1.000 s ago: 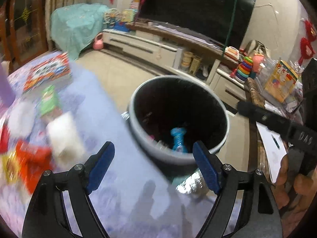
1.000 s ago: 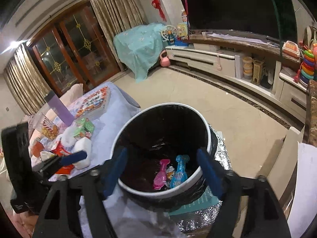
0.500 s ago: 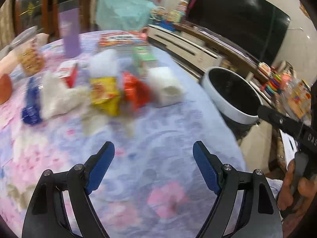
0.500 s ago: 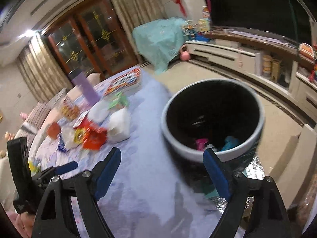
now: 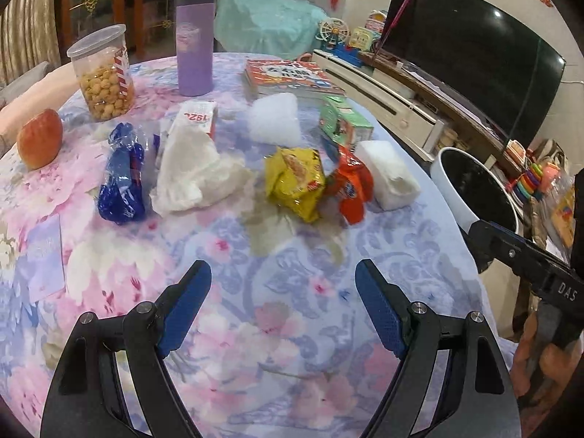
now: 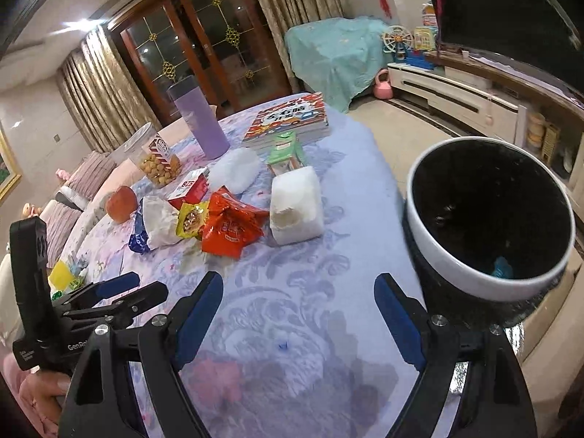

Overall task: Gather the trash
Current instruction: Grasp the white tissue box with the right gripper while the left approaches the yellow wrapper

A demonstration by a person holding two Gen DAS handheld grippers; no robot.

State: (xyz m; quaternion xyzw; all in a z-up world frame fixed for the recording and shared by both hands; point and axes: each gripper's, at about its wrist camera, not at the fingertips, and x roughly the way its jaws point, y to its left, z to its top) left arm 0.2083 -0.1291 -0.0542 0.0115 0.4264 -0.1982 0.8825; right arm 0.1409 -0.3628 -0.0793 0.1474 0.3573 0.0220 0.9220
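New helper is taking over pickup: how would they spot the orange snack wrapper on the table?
On the floral tablecloth, find the trash cluster near the edge by the bin. The orange snack wrapper lies between a yellow snack bag and a white foam block; it alone is bright orange-red.

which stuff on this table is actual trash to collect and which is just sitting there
Belongs to the job:
- yellow snack wrapper
- orange wrapper
- blue wrapper
- crumpled white tissue
- trash bin
- left gripper and right gripper, both open and empty

Just lying about:
- apple
- snack jar
- purple bottle
- picture book
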